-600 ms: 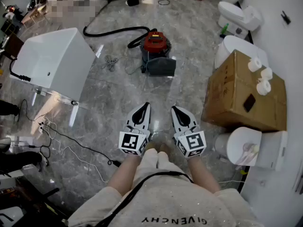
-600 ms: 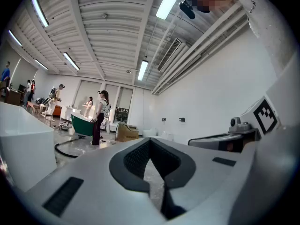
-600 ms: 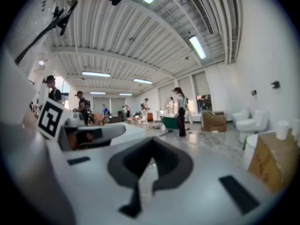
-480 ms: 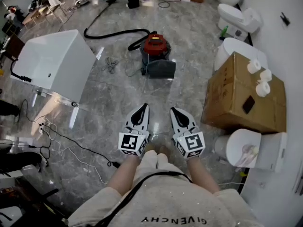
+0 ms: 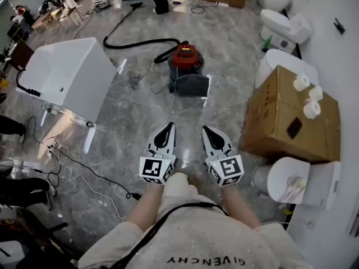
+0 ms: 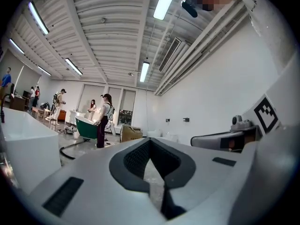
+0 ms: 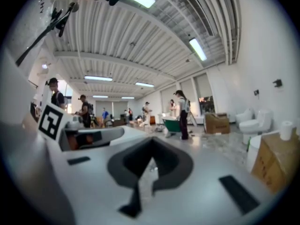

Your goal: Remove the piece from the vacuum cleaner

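two grippers show low in the head view, side by side above the grey marble floor (image 5: 129, 129) and just ahead of the person's light clothing. the left gripper (image 5: 169, 126) has its jaws pressed together with nothing between them. the right gripper (image 5: 206, 130) is likewise closed and empty. each gripper's own view shows its dark pads meeting at the tip, with only floor beyond. both point roughly level, toward the middle of the room.

the vacuum cleaner (image 5: 185, 56), a red-topped canister, stands on the floor well ahead of both grippers and apart from them. a dark grey part (image 5: 192, 86) sits against its body on the side nearest the person. a black hose (image 5: 132, 42) leaves the canister and curves away to the upper left. a loose cord (image 5: 132, 78) lies bunched on the floor just left of the canister.

to the left stands a large white tub (image 5: 67, 74) on thin legs, with thin cables (image 5: 78, 170) trailing over the floor near it. to the right is a cardboard box (image 5: 283, 116) with three toilet rolls (image 5: 312, 93) on its top. white toilets (image 5: 286, 21) line the right wall beyond the box. far off in the left gripper view, people (image 6: 104, 120) stand around a green tub (image 6: 86, 128).
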`<state>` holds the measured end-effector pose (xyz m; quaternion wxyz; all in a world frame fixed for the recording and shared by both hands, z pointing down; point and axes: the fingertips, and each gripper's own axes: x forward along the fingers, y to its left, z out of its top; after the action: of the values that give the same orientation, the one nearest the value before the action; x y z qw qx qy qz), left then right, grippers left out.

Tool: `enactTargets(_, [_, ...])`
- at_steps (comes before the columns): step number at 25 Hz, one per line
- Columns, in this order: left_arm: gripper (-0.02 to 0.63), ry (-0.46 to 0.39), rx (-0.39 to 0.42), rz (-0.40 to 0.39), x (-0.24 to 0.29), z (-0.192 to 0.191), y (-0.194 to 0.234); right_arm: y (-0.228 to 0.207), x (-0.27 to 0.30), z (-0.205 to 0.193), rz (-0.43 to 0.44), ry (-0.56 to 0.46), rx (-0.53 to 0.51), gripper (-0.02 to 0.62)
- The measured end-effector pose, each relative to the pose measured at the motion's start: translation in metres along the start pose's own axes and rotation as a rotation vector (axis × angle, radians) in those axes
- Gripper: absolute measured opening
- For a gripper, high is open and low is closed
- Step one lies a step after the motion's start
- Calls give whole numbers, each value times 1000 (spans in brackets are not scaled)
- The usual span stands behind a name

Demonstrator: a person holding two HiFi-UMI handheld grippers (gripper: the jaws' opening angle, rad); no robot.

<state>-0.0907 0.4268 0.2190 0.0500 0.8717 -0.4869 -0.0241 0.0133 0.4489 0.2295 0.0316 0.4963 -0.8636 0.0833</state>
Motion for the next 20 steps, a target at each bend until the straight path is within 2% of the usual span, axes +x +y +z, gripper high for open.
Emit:
enactTargets(5, [18, 40, -20, 14, 15, -14, 6, -9, 8, -6, 11, 20, 7, 9])
enactTargets(10, [20, 58, -18, -24, 53, -23, 18, -31, 41, -15, 21, 57, 24, 9])
enactTargets(17, [20, 81, -52, -47, 118, -31, 66, -61, 109, -10, 52, 63, 77, 9])
enactTargets(20, [48, 76, -86, -44, 147, -32, 92, -77, 141, -3, 53, 38, 124, 10])
